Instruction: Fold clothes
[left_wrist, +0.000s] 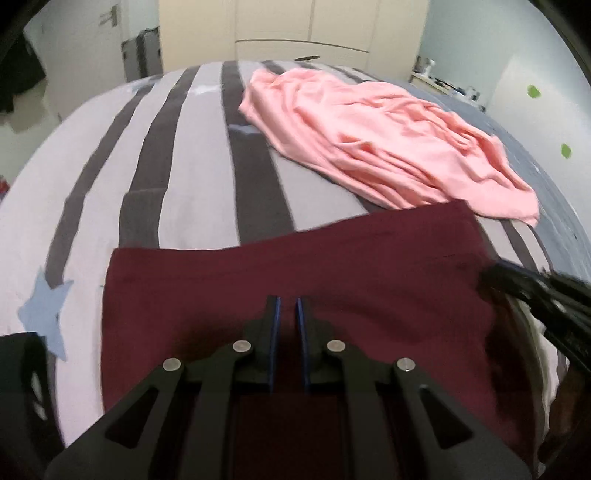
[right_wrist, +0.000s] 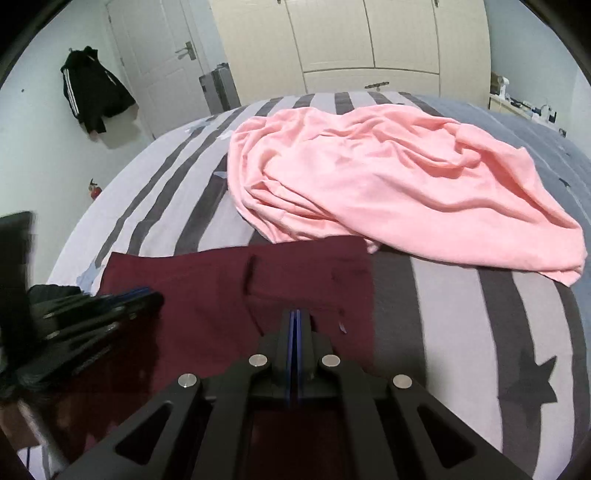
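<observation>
Soft matt maroon cloth garment (right_wrist: 207, 295), smooth and flat, crumpled pink jersey-like fabric (right_wrist: 388, 192) — thin, creased, striped cotton-look bed cover (left_wrist: 177, 177), matt black plastic left gripper (left_wrist: 287, 306) — blue pads, shiny metal pins, glossy cream wardrobe doors (right_wrist: 369, 37)

The left gripper (left_wrist: 288, 300) points steeply down, its jaws a thin slit apart. At its 3 o'clock, the right gripper (right_wrist: 295, 312) has its jaws pressed together.

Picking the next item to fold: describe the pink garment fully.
The pink garment is a light, thin, soft-looking fabric, unfolded and heavily wrinkled, heaped loosely across the striped bed. Its near edge touches or slightly overlaps the far edge of the maroon cloth. Neither gripper touches it. Sleeves or collar cannot be made out.
</observation>
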